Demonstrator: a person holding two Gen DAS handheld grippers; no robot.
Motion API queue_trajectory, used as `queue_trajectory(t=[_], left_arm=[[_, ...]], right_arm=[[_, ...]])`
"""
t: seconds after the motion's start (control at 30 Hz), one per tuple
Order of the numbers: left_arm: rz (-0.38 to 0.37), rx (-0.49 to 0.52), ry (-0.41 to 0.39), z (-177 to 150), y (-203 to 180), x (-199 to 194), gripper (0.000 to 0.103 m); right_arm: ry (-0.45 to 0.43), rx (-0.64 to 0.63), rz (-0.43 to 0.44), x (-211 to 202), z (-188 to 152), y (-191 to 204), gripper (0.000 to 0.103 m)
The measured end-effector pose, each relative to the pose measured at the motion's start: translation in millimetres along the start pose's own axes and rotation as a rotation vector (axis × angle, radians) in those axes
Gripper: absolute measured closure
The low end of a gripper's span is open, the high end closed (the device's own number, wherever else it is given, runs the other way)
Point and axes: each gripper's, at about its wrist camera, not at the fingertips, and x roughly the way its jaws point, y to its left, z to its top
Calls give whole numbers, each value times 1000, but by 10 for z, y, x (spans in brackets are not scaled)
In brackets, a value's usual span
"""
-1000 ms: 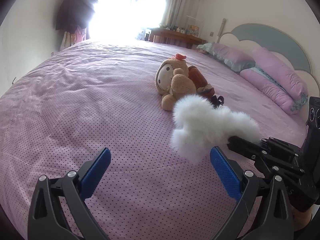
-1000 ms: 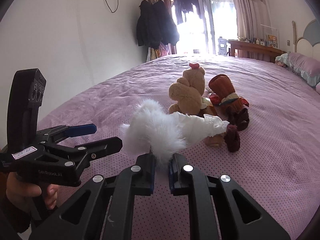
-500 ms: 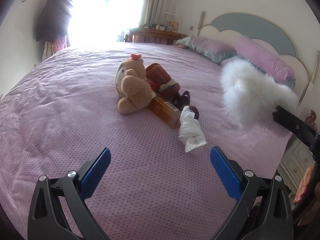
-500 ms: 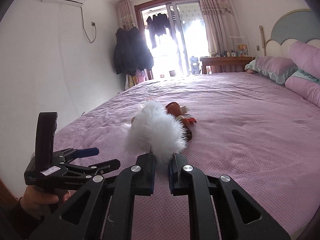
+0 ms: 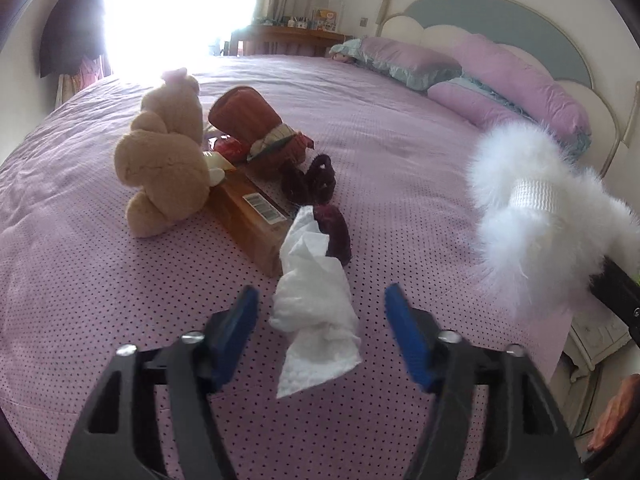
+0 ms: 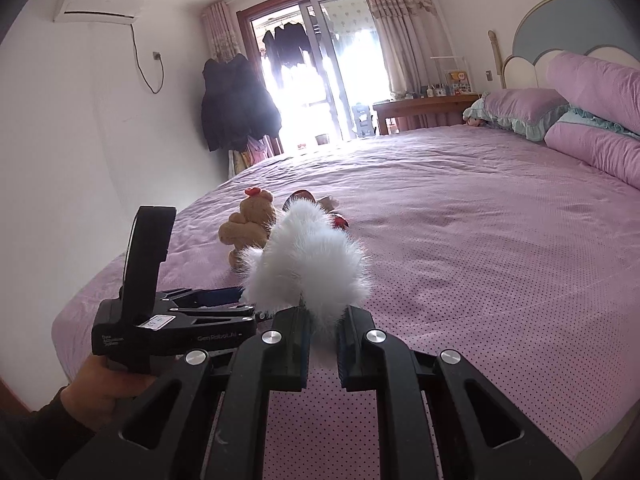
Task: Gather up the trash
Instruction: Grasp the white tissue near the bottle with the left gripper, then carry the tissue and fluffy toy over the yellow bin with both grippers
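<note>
Nearest the lens, the left tongs are closing around a crumpled white tissue; the blue pads sit on either side of it with gaps showing, not yet pressing. The tissue lies on the pink dotted bed, close to its near edge. Over on the right, the right tongs are clamped tight on a fluffy white feather piece, held up above the bedspread; from the left wrist view that white fluff hangs off to the right, over the bed's side edge.

Just behind the tissue the clutter begins. A dark purple scrunchie touches the tissue's far end, and a brown box with a barcode lies just to its left, running diagonally. A tan plush bear sits on the box's left, leaning against it. Behind the box are more dark hair ties, a brown doll in a dress and a small red item, all bunched together.

Left of the bear and in front of the tissue the bedspread is open, and so is the wide stretch on the right toward the pink pillows at the headboard. A person's hand grips the left handle beyond the bed's near corner. Farthest off stand a wooden desk, dark coats on the wall, and the bright glass door.
</note>
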Motion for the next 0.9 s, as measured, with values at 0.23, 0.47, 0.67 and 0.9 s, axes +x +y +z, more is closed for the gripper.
queue_trajectory(t=[0.23, 0.47, 0.67, 0.9], left_arm=[[-55, -33, -11, -119, 51, -142, 70], [-115, -11, -30, -279, -20, -519, 70], [-207, 58, -15, -437, -393, -685, 70], [-364, 178, 68, -762, -1138, -606, 70]], right_arm=[[21, 22, 9, 6, -48, -50, 92], [27, 57, -21, -248, -197, -90, 92], [30, 116, -100, -708, -467, -212, 92], [39, 209, -272, -1494, -871, -480, 92]])
